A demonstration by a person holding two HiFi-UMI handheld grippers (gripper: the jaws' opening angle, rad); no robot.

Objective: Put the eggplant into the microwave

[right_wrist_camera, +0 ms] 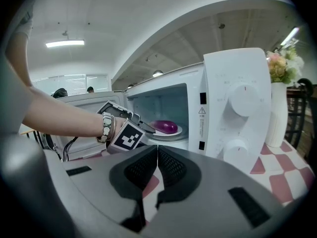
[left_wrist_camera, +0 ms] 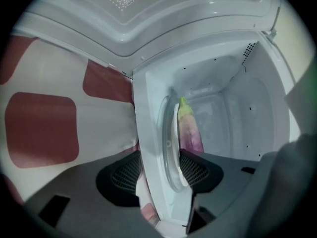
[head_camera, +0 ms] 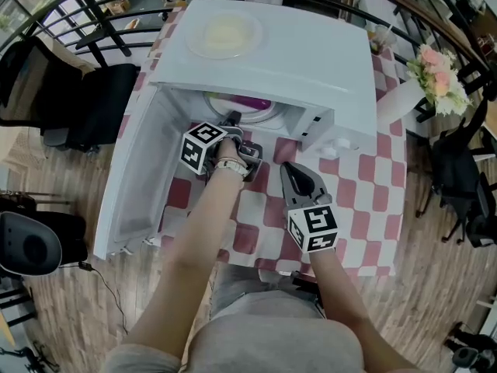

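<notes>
A white microwave (head_camera: 287,61) stands on a table under a red-and-white checked cloth (head_camera: 365,193); its door (head_camera: 128,177) hangs wide open to the person's left; a pale round dish (head_camera: 224,33) sits on its roof. The purple eggplant with a green stem end (right_wrist_camera: 164,127) lies inside the cavity on a small white plate (right_wrist_camera: 171,132), which rests on the round glass turntable (left_wrist_camera: 166,148); from the head view only a purple sliver (head_camera: 252,103) shows under the top edge of the opening.

The left gripper (head_camera: 233,119) reaches into the mouth of the oven; in the left gripper view its jaws (left_wrist_camera: 161,172) stand wide apart, released, with the front sill of the cavity and the near rim of the turntable and plate between them; the eggplant (left_wrist_camera: 189,130) lies just beyond the pads (left_wrist_camera: 198,170), free of them.

The right gripper (head_camera: 291,169) hangs over the cloth in front of the control panel, apart from the oven; its jaws (right_wrist_camera: 157,157) are pressed together with nothing between them. A white vase of pink and cream flowers (head_camera: 439,76) stands on the table to the right of the microwave.
</notes>
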